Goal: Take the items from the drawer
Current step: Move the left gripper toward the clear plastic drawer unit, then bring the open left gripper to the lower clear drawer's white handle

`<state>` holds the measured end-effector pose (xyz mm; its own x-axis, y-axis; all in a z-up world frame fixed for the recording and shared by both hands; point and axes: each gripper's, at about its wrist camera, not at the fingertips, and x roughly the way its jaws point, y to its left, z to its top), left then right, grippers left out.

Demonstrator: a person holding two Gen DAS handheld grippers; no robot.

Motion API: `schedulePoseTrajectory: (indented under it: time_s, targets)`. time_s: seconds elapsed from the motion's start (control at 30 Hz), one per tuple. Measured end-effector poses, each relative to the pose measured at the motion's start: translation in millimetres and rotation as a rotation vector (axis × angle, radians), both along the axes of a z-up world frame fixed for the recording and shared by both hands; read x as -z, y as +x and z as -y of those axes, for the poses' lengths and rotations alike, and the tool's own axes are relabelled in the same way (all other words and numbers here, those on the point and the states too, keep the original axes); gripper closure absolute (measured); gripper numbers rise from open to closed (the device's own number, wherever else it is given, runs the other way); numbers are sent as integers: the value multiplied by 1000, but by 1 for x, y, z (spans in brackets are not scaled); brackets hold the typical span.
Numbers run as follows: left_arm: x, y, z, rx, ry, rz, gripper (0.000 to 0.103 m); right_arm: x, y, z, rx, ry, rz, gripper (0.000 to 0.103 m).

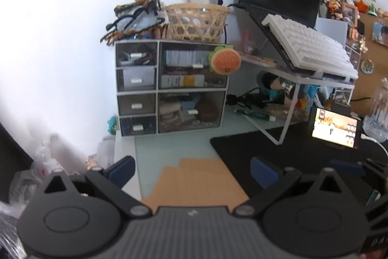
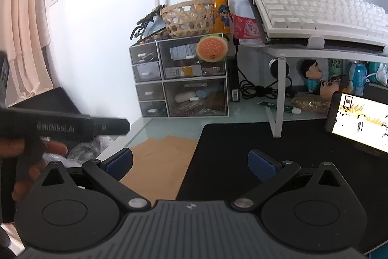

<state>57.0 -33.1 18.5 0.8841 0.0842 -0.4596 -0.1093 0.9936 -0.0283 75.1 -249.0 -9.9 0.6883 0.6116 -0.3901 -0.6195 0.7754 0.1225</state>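
**Both hand-held grippers spread wide before the drawer unit**

Nearest, the left hand-held gripper (image 1: 191, 172) hangs over the surface (image 1: 169, 149) with its 2 blue-padded fingers spread wide and nothing between them. The right hand-held gripper (image 2: 190, 165) is likewise spread and empty, above the edge of a black mat (image 2: 242, 149). Between mat and surface edge lie brown card sheets (image 1: 194, 181).

Farther back, against the white wall, stands the clear drawer unit (image 1: 172, 86): 4 small drawers stacked at its left and 2 larger compartments at its right, all shut, their contents showing through the fronts. A burger-shaped plush (image 1: 225, 61) hangs at its upper right corner, and a woven basket (image 1: 197, 22) sits on top. To the right, a white keyboard (image 2: 322, 13) rests on a raised stand, and a lit phone (image 2: 361, 123) leans nearby.
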Motion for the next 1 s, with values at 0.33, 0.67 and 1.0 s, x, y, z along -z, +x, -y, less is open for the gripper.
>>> schedulePoseTrajectory:
  time_s: [0.33, 0.67, 1.0]
  targets:
    - [-20, 15, 2, -24, 20, -7, 1, 9, 1, 12, 8, 64, -25, 0]
    - [-36, 25, 9, -79, 45, 25, 8, 15, -2, 20, -45, 108, -33, 0]
    - [-61, 46, 29, -73, 160, 25, 8, 17, -6, 43, 2, 122, -23, 0]
